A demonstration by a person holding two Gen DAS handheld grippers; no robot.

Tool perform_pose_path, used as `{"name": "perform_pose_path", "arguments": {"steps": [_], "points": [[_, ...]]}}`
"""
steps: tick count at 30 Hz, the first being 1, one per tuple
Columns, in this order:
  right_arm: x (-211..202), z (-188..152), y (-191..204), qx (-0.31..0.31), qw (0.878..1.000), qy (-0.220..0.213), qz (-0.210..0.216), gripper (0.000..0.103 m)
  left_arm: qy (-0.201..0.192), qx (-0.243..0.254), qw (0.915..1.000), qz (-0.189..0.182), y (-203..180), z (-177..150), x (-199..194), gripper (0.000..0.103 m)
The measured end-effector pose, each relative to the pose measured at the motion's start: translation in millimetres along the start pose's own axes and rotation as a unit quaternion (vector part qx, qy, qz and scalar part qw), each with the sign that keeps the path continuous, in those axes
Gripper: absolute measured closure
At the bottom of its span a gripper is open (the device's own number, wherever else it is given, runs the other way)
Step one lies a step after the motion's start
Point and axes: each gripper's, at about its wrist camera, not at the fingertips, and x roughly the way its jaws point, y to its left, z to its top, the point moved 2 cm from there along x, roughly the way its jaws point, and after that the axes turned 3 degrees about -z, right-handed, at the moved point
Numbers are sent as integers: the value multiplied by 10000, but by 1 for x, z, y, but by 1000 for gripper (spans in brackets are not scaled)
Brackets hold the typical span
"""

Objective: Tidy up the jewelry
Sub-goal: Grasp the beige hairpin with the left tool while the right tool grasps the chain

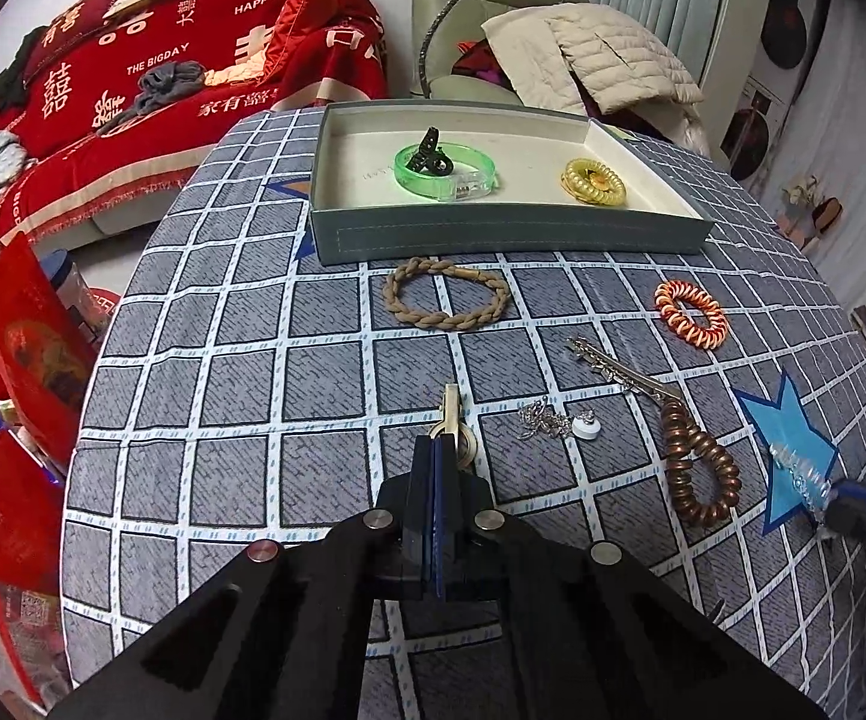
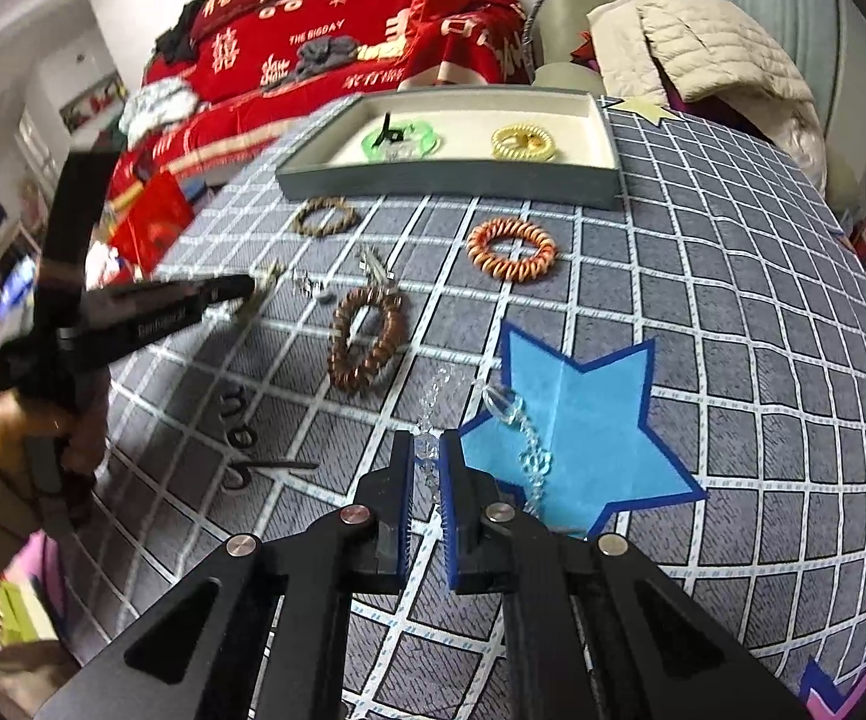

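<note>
Left wrist view: left gripper [image 1: 442, 450] clamped on a gold clip [image 1: 451, 414] down on the checked tablecloth [image 1: 240, 372], near a silver chain [image 1: 544, 420] and a copper coil bracelet [image 1: 700, 468]. Right wrist view: right gripper [image 2: 426, 462] pinched on a clear crystal bracelet [image 2: 529, 450] over the blue star [image 2: 589, 420]. Beyond, grey tray [image 1: 511, 234] holding a green bangle [image 1: 445, 171] and yellow coil tie [image 1: 593, 181]; braided band [image 1: 448, 294] and orange coil tie [image 1: 691, 313] just outside.
</note>
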Motion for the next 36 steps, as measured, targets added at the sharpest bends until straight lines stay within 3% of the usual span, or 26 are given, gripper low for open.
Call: {"name": "perform_pose_path", "arguments": {"steps": [6,10,21,22,23,24,25,28,31,36], "points": [[-4,6,-2,125,9999,-80,70,94,-60,-67,9999,66,1,1,-7,83],[-4,5,-3,149,9998,-101,126,94,-169,-102,9987,467,0,4,-14,82],[-13,3,-9,326,9986,-264,333,94,23,-522,9976,448,12,5,-8,82],[-13,3,-9,344,9984,-269,348,94,35,-520,9976,459,12,5,-9,66],[-13,3,-9,362,9983,-277,367,94,38,-492,9976,494,11,5,-10,37],[-13,3,-10,368,9982,-281,378,94,44,-449,9972,594,10,6,-11,0],[-13,3,-10,373,9981,-290,385,94,-161,-400,9968,678,9,6,-10,0],[-14,4,-10,398,9978,-327,423,94,-206,-223,9959,855,8,9,1,0],[-14,5,-10,417,9976,-349,435,94,7,-302,9953,919,13,12,23,0],[-18,4,-10,431,9973,-387,445,94,71,16,9951,984,11,16,53,0]]}}
